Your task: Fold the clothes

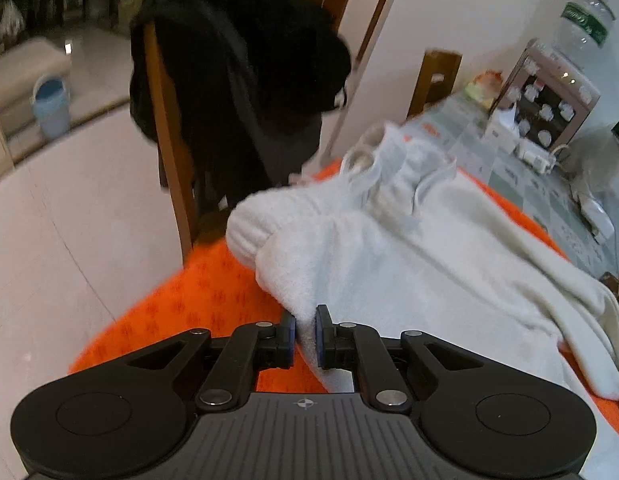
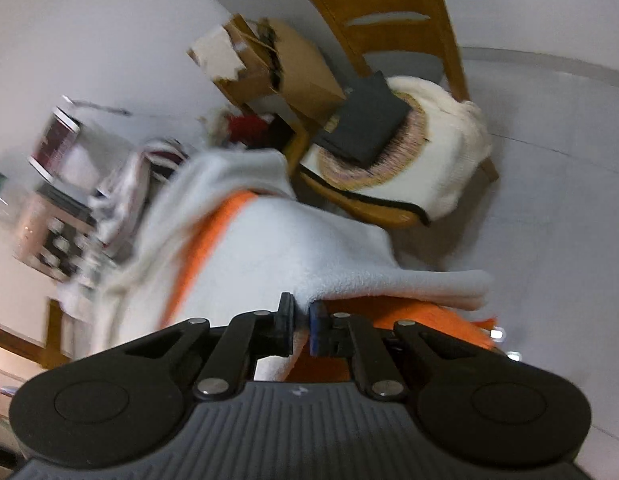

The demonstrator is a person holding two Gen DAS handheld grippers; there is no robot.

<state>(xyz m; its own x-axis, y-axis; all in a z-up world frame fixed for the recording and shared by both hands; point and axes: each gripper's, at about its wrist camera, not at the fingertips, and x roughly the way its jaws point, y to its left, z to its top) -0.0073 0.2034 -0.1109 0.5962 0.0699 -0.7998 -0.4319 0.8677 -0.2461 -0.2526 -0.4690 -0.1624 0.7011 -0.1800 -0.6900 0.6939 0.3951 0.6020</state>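
A white fleece garment [image 1: 409,248] with a ribbed cuff and drawstrings lies on an orange cloth [image 1: 205,304] that covers the table. My left gripper [image 1: 305,330] is shut on a fold of the garment at its near edge. In the right wrist view the same white garment [image 2: 293,248] drapes over the orange cloth [image 2: 421,316]. My right gripper [image 2: 300,320] is shut on its near edge, and the fabric hangs in a layered fold to the right.
A wooden chair [image 1: 169,152] draped with black clothes [image 1: 237,60] stands left of the table. A water dispenser [image 1: 549,108] and clutter sit at the far right. In the right wrist view, another wooden chair [image 2: 389,20] holds folded clothes [image 2: 429,152] and a cardboard box [image 2: 285,64].
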